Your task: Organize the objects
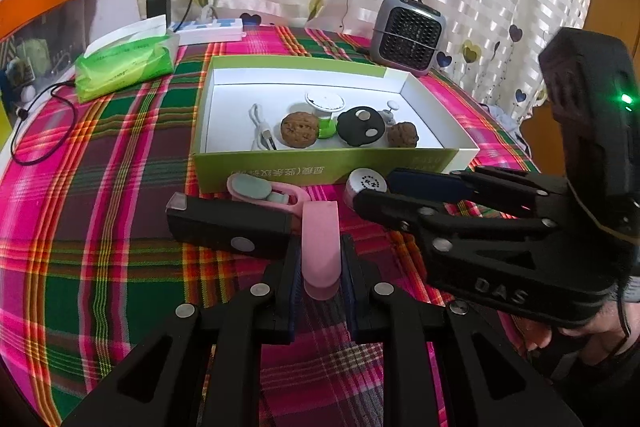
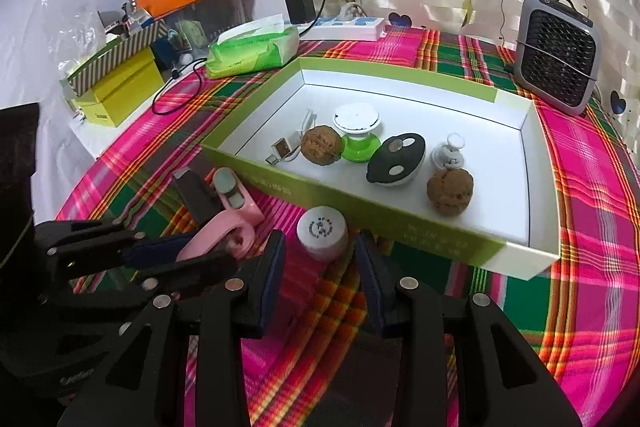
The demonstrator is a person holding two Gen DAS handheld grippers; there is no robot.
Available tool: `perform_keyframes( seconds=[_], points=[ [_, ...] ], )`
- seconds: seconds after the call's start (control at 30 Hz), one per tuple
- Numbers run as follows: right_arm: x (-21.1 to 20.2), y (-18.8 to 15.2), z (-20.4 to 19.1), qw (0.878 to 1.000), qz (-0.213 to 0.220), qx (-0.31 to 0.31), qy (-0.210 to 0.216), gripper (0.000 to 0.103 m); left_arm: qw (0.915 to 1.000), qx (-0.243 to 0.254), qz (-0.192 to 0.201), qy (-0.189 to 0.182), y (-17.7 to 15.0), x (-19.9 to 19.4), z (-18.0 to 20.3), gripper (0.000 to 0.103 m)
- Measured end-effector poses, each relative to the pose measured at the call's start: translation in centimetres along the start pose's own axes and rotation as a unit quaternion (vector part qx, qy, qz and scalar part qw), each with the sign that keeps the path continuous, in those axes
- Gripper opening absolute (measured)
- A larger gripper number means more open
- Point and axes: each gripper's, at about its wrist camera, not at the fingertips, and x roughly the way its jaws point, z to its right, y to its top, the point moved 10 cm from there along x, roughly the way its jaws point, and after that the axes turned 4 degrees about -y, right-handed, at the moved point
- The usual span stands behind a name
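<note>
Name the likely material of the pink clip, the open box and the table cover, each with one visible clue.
Pink clip: probably plastic, with a smooth matte moulded look. Open box: cardboard, thin folded walls printed green outside. Table cover: seemingly woven cloth, plaid, lying soft.

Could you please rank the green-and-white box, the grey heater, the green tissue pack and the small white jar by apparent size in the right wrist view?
1. green-and-white box
2. grey heater
3. green tissue pack, close to the heater and farther off, so unsure
4. small white jar
</note>
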Motion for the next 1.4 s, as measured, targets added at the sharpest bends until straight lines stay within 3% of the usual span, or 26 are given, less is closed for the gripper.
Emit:
perform_keyframes(
  seconds=[0.6,1.4],
  points=[
    [0.7,0.0,-0.4,1.0,-0.007,-0.008,-0.008,0.03,1.0,0.0,0.001,-0.001,0.0,-0.1,0.1,0.016],
    [-6.2,-1.5,-0.2,0.999,0.052,0.004,-0.001,0.03,0.9994,0.018,0.029,0.011,0.4,-2.1,2.9,0.016]
  ],
)
